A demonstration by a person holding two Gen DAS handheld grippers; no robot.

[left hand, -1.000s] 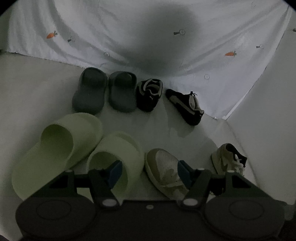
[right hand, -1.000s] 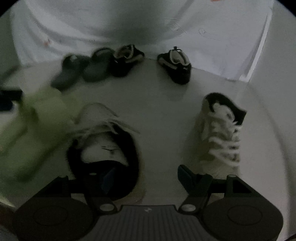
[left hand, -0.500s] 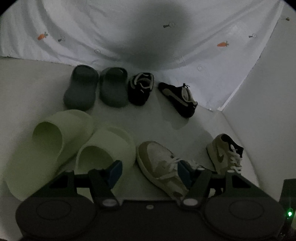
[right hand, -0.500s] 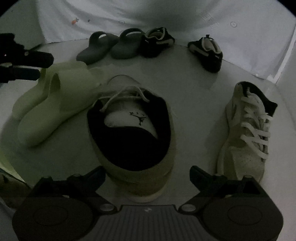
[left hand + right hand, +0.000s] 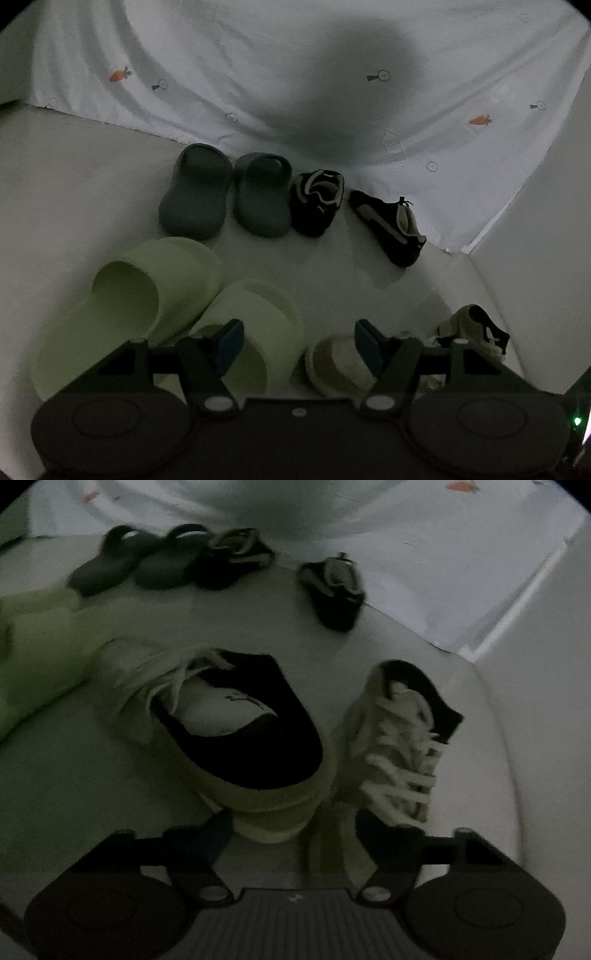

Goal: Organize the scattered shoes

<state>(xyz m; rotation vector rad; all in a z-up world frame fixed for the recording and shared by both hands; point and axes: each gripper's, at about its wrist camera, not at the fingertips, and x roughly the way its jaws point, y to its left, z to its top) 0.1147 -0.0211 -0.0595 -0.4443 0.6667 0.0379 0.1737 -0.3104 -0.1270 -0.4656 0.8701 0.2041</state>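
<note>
Lying on a pale surface in dim light, shoes are seen in two rows. At the back, two grey slides sit side by side, with two black sneakers to their right. The left gripper is held apart over two green slides. The right gripper is open around the heel of a beige sneaker; its mate lies just beside.
</note>
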